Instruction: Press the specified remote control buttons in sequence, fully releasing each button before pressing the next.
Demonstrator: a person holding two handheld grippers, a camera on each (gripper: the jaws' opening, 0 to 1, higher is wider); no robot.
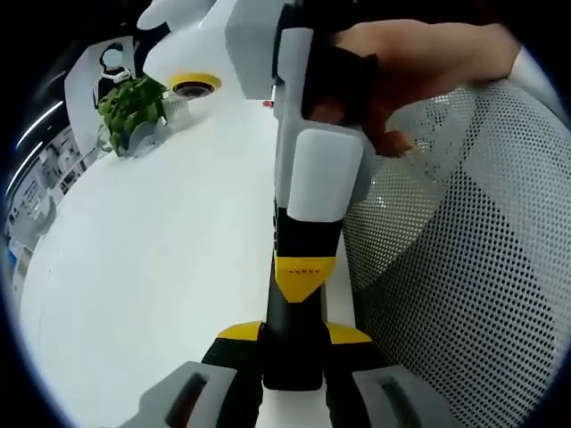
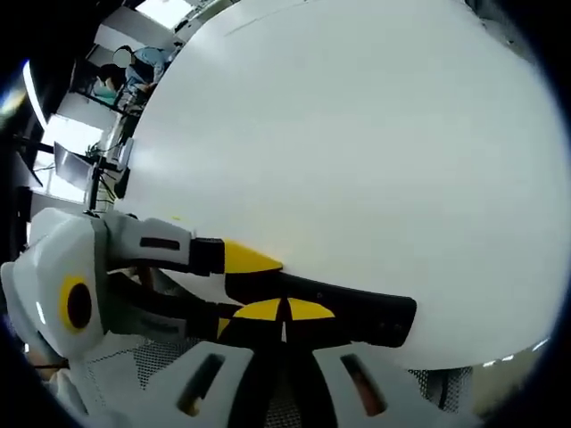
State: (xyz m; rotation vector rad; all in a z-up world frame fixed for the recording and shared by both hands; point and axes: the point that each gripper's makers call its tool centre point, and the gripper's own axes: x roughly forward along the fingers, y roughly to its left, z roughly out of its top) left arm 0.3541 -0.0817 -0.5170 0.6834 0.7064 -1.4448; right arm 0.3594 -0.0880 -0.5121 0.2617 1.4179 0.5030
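Remote [image 1: 291,361]: black, narrow, held up off the desk [image 1: 152,267] at its near edge. The far end pokes out past the jaws in the right gripper view.

Left hand-held gripper [image 1: 293,333]: clamped on the remote, one yellow-tipped jaw on each long side.

Right hand-held gripper [image 1: 300,275]: jaws brought together into one point. The tip sits on or just above the remote's face; contact can't be confirmed. A person's hand [image 1: 419,62] grips its handle. No buttons are readable in either view, so I can't tell which one is being targeted.

Step, as a judgement: at a press or right around one.

Risks:
- The joined tip looks broad next to the slim remote, so it could catch a neighbouring button or two at once.
- A push from the tip could slide or tilt the remote in the left clamp, since it is gripped near one end.
- A partial lift before the next press would break the full-release rule.
- The remote hangs near the desk edge above a mesh chair [image 1: 482,285], so a slip would take it out of the workspace.

Containers: a small pale pot [image 1: 143,138] far back on the desk holds a leafy green plant [image 1: 132,105]. The yellow-rimmed round thing [image 1: 194,86] beside it is too small to tell its contents.
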